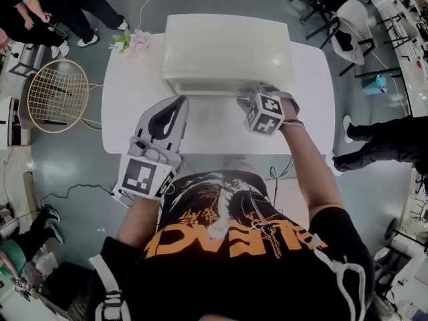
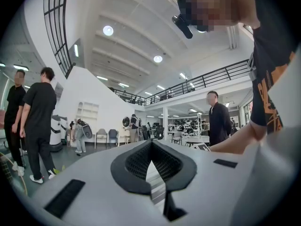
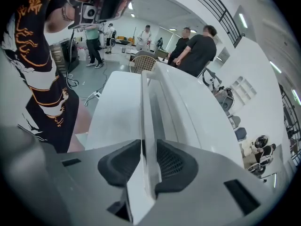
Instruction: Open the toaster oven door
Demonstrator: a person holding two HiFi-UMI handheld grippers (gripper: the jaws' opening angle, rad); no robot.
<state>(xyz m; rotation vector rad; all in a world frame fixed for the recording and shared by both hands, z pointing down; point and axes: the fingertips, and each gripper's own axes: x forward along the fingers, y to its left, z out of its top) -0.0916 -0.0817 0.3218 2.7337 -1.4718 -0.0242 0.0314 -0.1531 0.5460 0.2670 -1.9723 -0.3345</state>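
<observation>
A white toaster oven [image 1: 227, 49] stands at the back of a white table [image 1: 134, 112], its front facing me. My right gripper [image 1: 249, 93] reaches in at the right end of the oven's front. In the right gripper view its two dark pads [image 3: 176, 166] sit on either side of the long white door handle [image 3: 148, 121], and both touch it. My left gripper [image 1: 177, 105] hovers over the table to the left of the oven's front, tilted upward. Its jaws meet at the tips [image 2: 151, 147] with nothing between them.
A bunch of flowers [image 1: 134, 42] lies at the table's back left corner. A racket [image 1: 57, 95] sits on the floor to the left. People stand around the table, and chairs [image 1: 348, 19] are at the back right. A cable [image 1: 73, 189] runs over the floor.
</observation>
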